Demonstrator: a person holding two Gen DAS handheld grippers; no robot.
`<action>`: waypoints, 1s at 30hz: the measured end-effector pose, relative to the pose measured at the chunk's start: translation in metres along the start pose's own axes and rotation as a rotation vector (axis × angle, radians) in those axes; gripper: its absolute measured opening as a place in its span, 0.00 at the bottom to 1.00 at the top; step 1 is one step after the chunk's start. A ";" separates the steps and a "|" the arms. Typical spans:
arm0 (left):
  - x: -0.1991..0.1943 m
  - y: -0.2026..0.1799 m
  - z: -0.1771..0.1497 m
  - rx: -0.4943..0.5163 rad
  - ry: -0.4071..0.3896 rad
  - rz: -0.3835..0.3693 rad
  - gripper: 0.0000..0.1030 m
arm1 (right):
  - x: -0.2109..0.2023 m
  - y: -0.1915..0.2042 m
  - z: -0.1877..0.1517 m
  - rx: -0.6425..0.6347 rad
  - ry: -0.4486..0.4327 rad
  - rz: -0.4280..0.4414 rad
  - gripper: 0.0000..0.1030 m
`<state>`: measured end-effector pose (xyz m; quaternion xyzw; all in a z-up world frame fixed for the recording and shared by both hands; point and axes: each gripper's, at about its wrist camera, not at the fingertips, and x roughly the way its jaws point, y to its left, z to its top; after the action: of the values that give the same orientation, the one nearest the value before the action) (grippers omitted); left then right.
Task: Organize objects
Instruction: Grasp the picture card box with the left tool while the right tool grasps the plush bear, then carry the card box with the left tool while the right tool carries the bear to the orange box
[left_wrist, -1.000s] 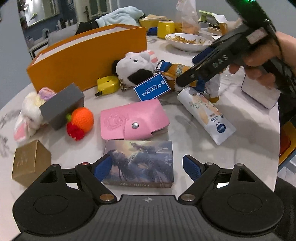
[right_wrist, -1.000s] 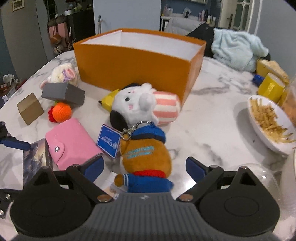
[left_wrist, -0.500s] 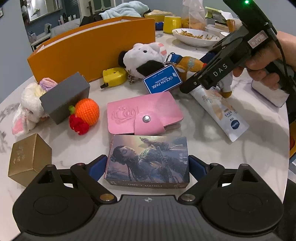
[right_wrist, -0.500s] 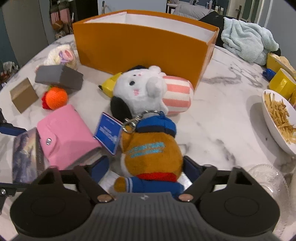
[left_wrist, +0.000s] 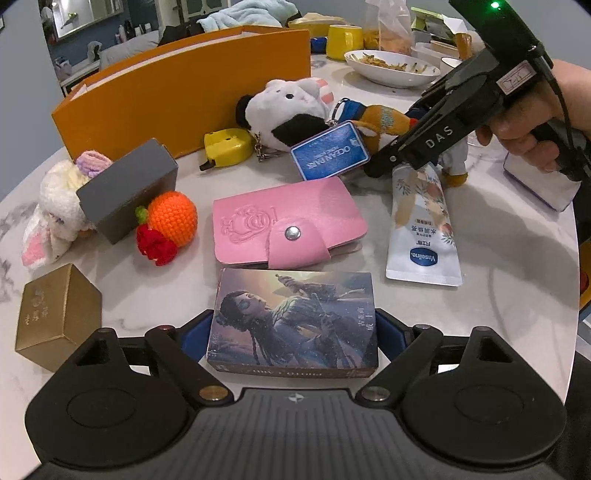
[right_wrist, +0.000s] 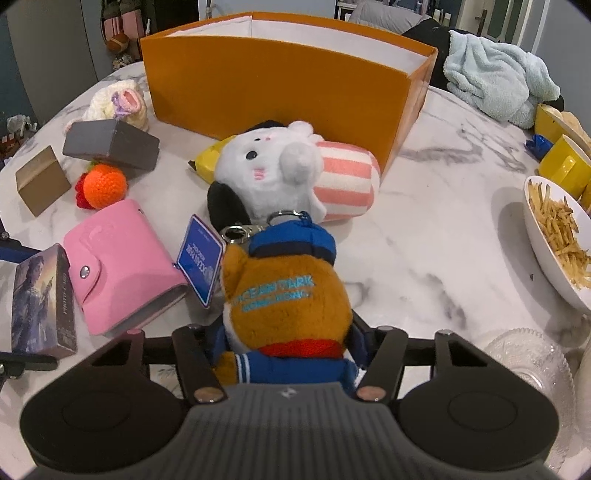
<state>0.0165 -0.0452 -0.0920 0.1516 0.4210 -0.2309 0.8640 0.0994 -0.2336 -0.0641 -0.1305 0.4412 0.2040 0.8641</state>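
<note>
The right gripper (right_wrist: 286, 347) is closing on the plush (right_wrist: 286, 299) lying lengthwise between its jaws – the box (right_wrist: 280, 74) straight ahead – while the left gripper (left_wrist: 293, 328), fully open, straddles the card box (left_wrist: 293, 321).

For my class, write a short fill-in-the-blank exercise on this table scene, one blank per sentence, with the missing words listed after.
1. The card holder with the snap button is coloured ____.
2. The big open box behind the toys is coloured ____.
3. The picture box lies between the fingers of the ____ gripper.
4. The right gripper is closing on an orange plush toy wearing a ____ cap.

Missing words: pink; orange; left; blue
</note>
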 end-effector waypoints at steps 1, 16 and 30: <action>-0.001 -0.001 -0.001 0.007 -0.004 -0.002 1.00 | -0.002 -0.001 0.000 0.004 -0.006 0.003 0.60; -0.065 0.010 0.022 0.046 -0.100 0.002 1.00 | -0.046 0.001 0.003 0.019 -0.081 0.050 0.60; -0.106 0.054 0.121 0.134 -0.267 0.034 1.00 | -0.111 0.010 0.067 -0.081 -0.187 0.100 0.59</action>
<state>0.0669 -0.0254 0.0688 0.1839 0.2832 -0.2622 0.9040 0.0838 -0.2236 0.0642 -0.1236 0.3560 0.2757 0.8843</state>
